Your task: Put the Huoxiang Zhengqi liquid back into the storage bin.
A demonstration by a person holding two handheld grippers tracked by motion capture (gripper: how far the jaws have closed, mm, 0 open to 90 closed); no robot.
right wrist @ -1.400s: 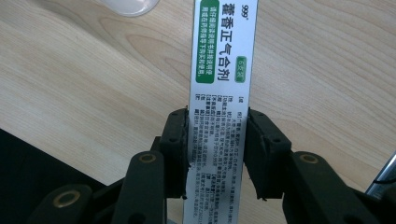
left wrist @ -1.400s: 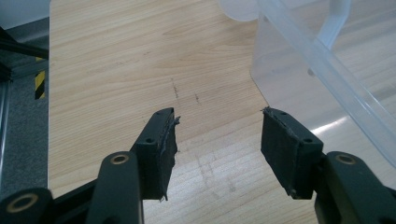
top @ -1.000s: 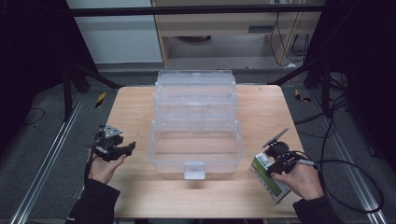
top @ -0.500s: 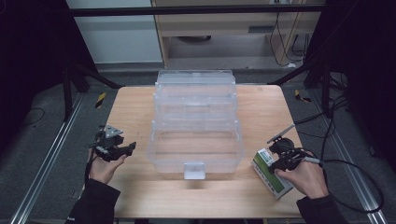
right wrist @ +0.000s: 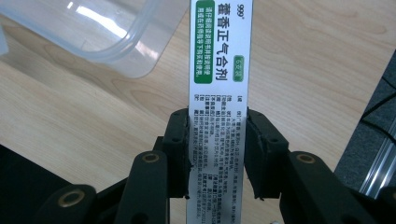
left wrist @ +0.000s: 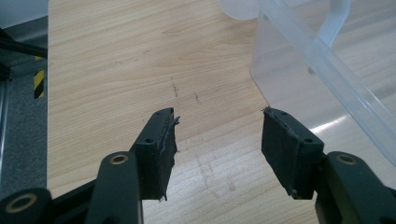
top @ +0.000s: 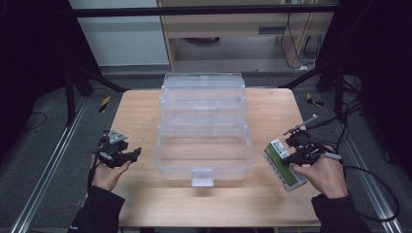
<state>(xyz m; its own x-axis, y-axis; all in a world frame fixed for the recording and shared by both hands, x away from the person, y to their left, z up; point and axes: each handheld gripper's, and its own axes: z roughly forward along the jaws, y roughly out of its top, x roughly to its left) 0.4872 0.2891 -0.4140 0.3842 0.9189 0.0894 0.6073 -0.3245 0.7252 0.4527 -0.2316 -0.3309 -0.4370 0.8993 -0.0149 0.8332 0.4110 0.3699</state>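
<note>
The right gripper (right wrist: pixel 217 154) has its black pads pressed on the long sides of a slim white-and-green cardboard medicine box (right wrist: pixel 219 88), which sits at four o'clock from the clear plastic storage bin (top: pixel 204 131) on the wooden table (top: pixel 141 111). The box looks light, stiff yet crushable, so its narrow faces seem the best hold. At eight o'clock, the left gripper (left wrist: pixel 217 140) is spread wide, empty.
</note>
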